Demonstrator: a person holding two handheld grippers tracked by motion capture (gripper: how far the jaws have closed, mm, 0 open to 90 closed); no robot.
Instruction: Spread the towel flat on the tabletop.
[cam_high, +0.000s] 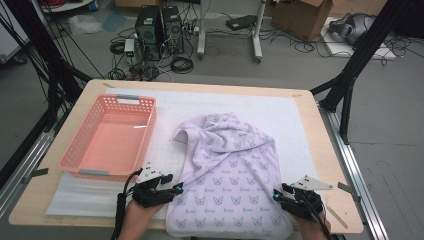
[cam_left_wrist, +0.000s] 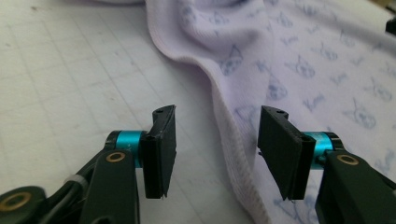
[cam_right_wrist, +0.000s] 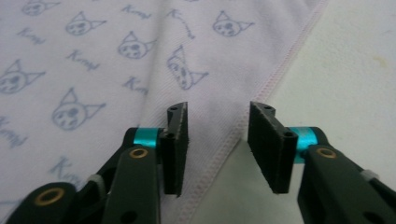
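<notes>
We find a pale lilac knitted towel printed with small cat faces (cam_high: 230, 175) lying on the white gridded mat (cam_high: 280, 110) of the wooden worktop (cam_high: 325, 165), flat at the near end and rumpled at the far end, where one corner is folded over. An empty pink plastic lattice basket (cam_high: 107, 136) stands just beside it on the left.

The left gripper (cam_high: 176, 188) sits at the towel's near left edge, the right gripper (cam_high: 276, 195) at its near right edge. On both, the jaws stand apart and clamp nothing. In the left gripper view the hem (cam_left_wrist: 233, 154) runs up between the jaws; in the right gripper view the stitched hem (cam_right_wrist: 224, 158) likewise lies in the gap (no pad presses on cloth in either).

We judge the step in hand to be taking hold of the two near edges, presumably for folding. The next move calls for lowering each gripper until the hem sits between the pads, then closing both together so the cloth lifts evenly.
</notes>
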